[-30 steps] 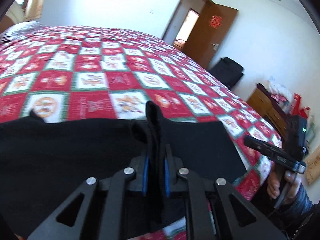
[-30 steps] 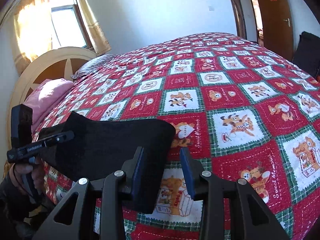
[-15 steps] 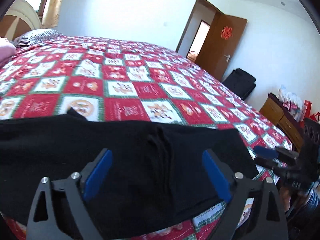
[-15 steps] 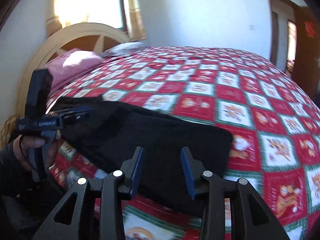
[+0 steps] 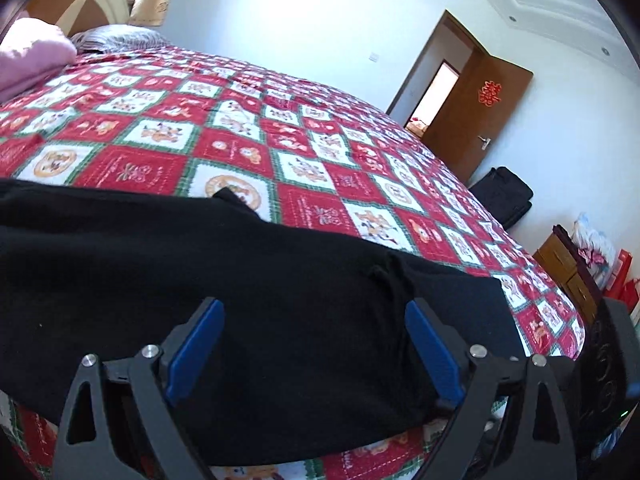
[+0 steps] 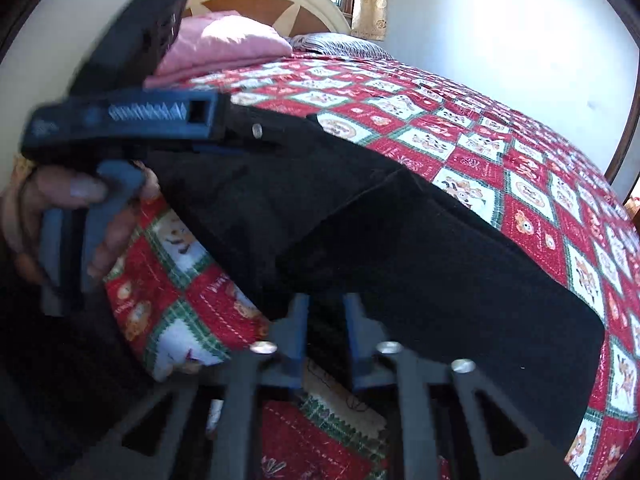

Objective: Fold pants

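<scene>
The soft black pants (image 5: 280,320) lie flat in a long strip along the near edge of the bed, on the red, white and green patchwork quilt (image 5: 248,148). One fold looks done already, and I think the next step is to take the near edge and fold the strip over again.

To do that well, both hands should pinch the same edge and all the cloth layers at once, lift together, and lay the cloth down smooth — no bumps, no crooked corners. A thin pinch that takes only the top layer could let the fold slip apart.

The left gripper (image 5: 316,356) hangs over the middle of the pants with its blue pads (image 5: 430,354) spread wide apart. It holds nothing; the cloth only lies under it.

The right gripper (image 6: 326,332) is at the near edge of the pants, and its jaws have just been closing. Now only a small gap is left between them. Dark cloth shows in that gap, so it looks like the pads are nipping the edge of the pants — but the picture is blurry there, and I cannot tell for sure that they press on it.
</scene>
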